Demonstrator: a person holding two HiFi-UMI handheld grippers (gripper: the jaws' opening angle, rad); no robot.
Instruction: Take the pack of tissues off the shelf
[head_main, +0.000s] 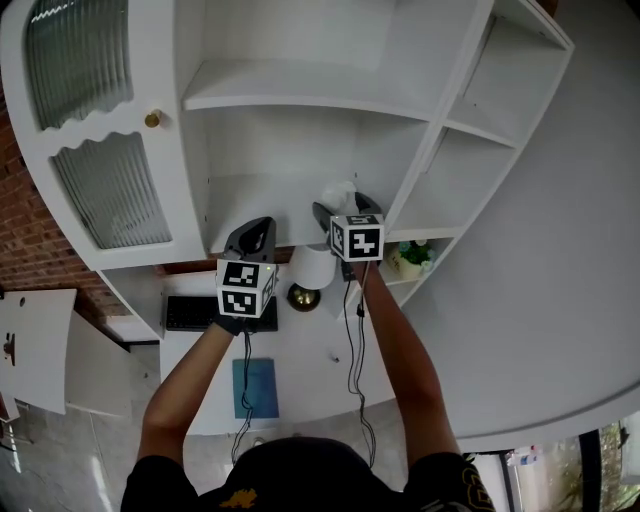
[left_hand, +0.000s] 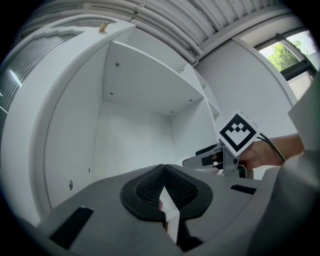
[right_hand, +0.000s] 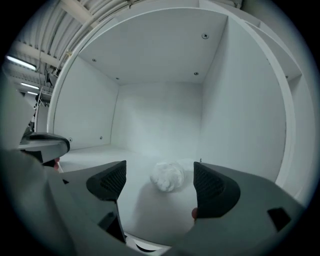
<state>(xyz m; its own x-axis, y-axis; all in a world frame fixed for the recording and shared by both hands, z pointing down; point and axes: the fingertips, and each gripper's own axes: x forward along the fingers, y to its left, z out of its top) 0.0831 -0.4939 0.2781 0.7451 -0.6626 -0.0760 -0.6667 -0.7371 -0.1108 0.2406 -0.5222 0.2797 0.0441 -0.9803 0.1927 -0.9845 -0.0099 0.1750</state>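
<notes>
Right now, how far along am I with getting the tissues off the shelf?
Done: the right gripper is at the shelf, jaws apart, lined up on the tissues. In hand: nothing gripped; the tissues lie on the shelf just ahead of its jaws. The left gripper is shut. Left: close on them and lift out.

Black keyboard (head_main: 190, 312), potted plant (head_main: 412, 256), possibly a lamp (head_main: 310, 272), blue pad (head_main: 256, 388)

A white open shelf unit (head_main: 300, 95) is set against a plain white wall (head_main: 560, 250). Left of it, a ribbed-glass cabinet door (head_main: 110, 190) with a brass knob (head_main: 152, 119) and red brick wall (head_main: 25, 230) are seen; below it, a white desk (head_main: 300, 370).
</notes>
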